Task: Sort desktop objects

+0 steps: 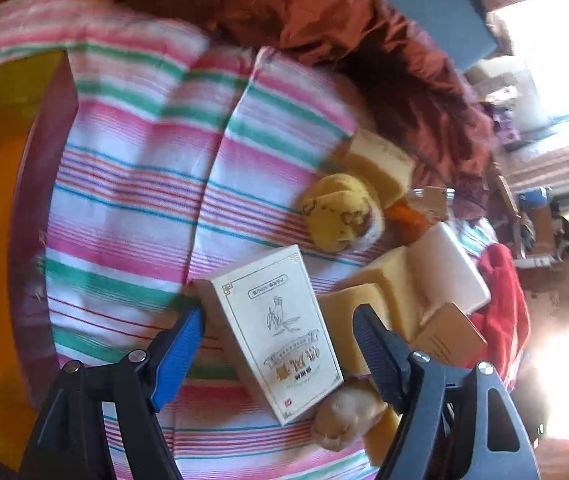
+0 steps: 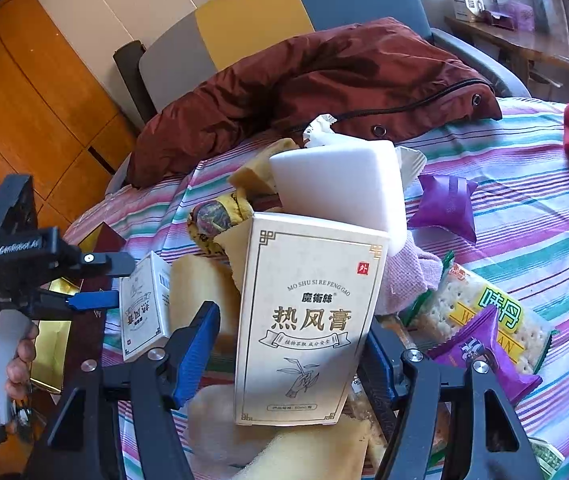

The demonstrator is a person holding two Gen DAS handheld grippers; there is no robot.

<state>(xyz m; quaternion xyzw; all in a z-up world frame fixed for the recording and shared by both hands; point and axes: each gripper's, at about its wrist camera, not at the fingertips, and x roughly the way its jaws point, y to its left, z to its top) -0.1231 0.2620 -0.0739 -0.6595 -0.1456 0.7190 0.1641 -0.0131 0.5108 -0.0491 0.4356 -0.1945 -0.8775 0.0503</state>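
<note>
Striped cloth (image 2: pixel 516 184) in pink, green and white, covering the surface that carries everything. Dark red padded jacket (image 2: pixel 324 80) with black zipper and metal snaps, heaped along the far edge of the cloth; a chair (image 2: pixel 244 20) with grey, yellow and blue panels stands just behind it. Orange wooden cabinet panels (image 2: pixel 24 100) at the left, and a cluttered shelf (image 2: pixel 496 12) at the far right corner of the room.

A round table under a pink, green and white striped cloth (image 2: pixel 524 152) fills the near scene. Behind it stands a padded chair with grey, yellow and blue panels (image 2: pixel 244 20) — a rust-brown quilted jacket (image 2: pixel 324 76) slumps over it. Orange wooden cabinet doors (image 2: pixel 32 92) line the far left; hard sunlight floods the right.
</note>
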